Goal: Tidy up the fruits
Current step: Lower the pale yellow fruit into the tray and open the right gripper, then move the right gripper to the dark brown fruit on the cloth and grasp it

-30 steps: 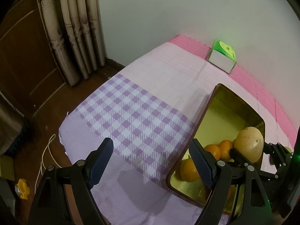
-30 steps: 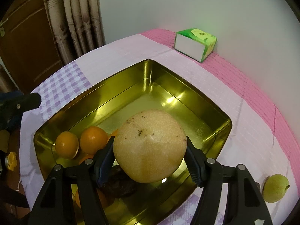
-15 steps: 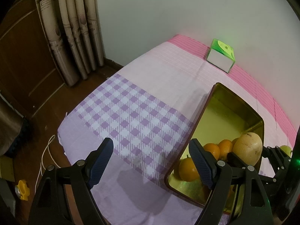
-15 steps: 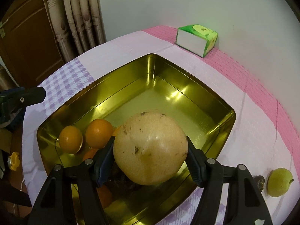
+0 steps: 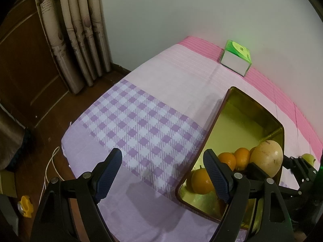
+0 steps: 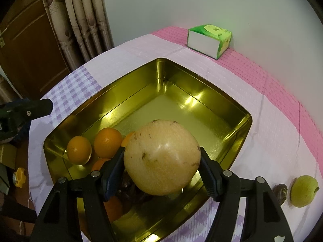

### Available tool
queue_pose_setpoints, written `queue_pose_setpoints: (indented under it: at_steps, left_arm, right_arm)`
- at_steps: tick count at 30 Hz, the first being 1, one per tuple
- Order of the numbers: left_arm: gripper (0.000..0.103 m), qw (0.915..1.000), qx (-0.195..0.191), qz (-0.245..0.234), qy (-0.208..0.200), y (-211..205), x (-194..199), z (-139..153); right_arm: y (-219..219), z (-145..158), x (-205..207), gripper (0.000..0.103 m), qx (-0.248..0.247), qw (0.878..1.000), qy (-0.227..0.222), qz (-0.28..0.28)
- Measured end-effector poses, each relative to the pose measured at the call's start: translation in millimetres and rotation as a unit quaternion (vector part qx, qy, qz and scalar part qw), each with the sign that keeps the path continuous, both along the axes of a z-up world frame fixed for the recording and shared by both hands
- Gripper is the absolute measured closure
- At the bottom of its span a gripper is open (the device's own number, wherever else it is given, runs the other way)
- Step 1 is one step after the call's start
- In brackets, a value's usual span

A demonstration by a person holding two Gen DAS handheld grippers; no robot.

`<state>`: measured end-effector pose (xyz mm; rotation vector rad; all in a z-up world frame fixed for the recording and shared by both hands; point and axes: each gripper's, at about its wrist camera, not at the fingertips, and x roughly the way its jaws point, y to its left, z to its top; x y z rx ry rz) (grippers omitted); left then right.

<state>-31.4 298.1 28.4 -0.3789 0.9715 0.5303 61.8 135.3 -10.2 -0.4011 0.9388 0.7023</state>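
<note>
Right gripper [image 6: 161,161] clamped on big pale fruit [image 6: 161,157] over gold tin [image 6: 201,94], oranges [image 6: 107,142] beneath, green pear [image 6: 303,190] outside on tablecloth [image 5: 141,125], tissue box [image 6: 209,38] behind, left gripper [image 5: 161,173] agape, empty.

Plain white wall [image 5: 181,10] behind bench. Beige patterned curtain [image 5: 76,36] at left, brown wood door [image 5: 24,66] beside it. Dark wood floor [image 5: 36,145], white cord [image 5: 49,165] lying on it. Dim light.
</note>
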Motion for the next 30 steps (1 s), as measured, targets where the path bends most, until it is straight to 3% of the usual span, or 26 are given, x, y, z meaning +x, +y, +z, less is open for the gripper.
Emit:
queue_pose_setpoints:
  at_steps: [9, 18, 23, 30]
  left_arm:
    - [0.020, 1.0000, 0.003, -0.007, -0.001, -1, 0, 1]
    - [0.020, 0.9999, 0.006, -0.008, 0.000, -3, 1, 1]
    - [0.020, 0.9999, 0.006, -0.009, 0.000, -3, 1, 2]
    - [0.020, 0.9999, 0.005, -0.009, -0.001, -4, 1, 2]
  right_arm:
    - [-7, 9, -1, 0.036, 0.018, 1.000, 0.000, -0.007]
    - [-30, 38, -2, 0.036, 0.062, 0.998, -0.017, -0.024]
    - [-64, 44, 5, 0.036, 0.063, 0.996, -0.034, -0.059]
    - [-129, 28, 29, 0.036, 0.043, 0.989, -0.034, -0.138]
